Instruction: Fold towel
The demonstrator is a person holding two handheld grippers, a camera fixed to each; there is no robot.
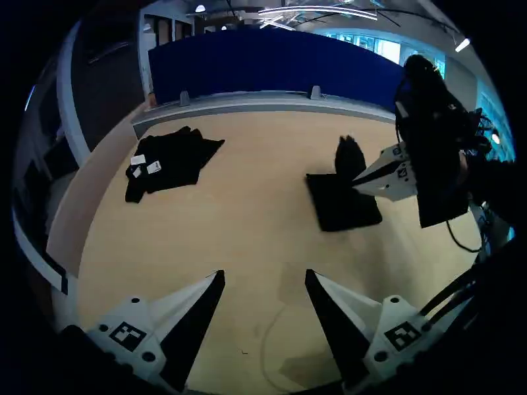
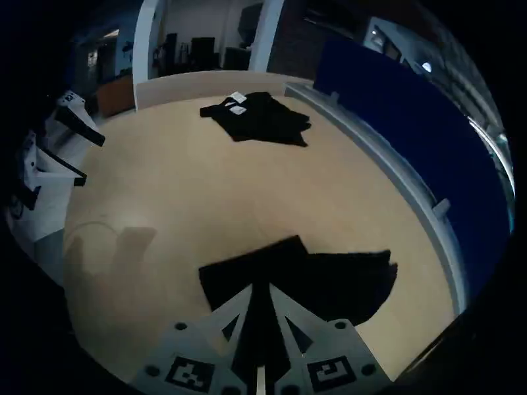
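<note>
The black towel (image 1: 342, 205) lies on the pale wooden surface (image 1: 250, 210), mostly flat, with one part standing up in a dark peak at its far edge; in the right gripper view the towel (image 2: 329, 276) spreads just ahead of the right gripper (image 2: 260, 286), whose fingers are drawn together at the tips with black cloth between them, gripping the towel at its near edge; from the left gripper view the right gripper (image 1: 359, 181) reaches onto the towel from the side, a dark-sleeved arm behind it. The left gripper (image 1: 263, 273) hangs well apart from the towel over bare surface, its fingers spread wide and holding nothing; the right gripper view shows it (image 2: 92, 161) far off to the towel's side. A pile of black cloth (image 1: 171, 158) carrying small white tags (image 1: 146, 163) sits well beyond the towel; a blue partition (image 1: 263, 62) runs along the surface's edge past the towel.
</note>
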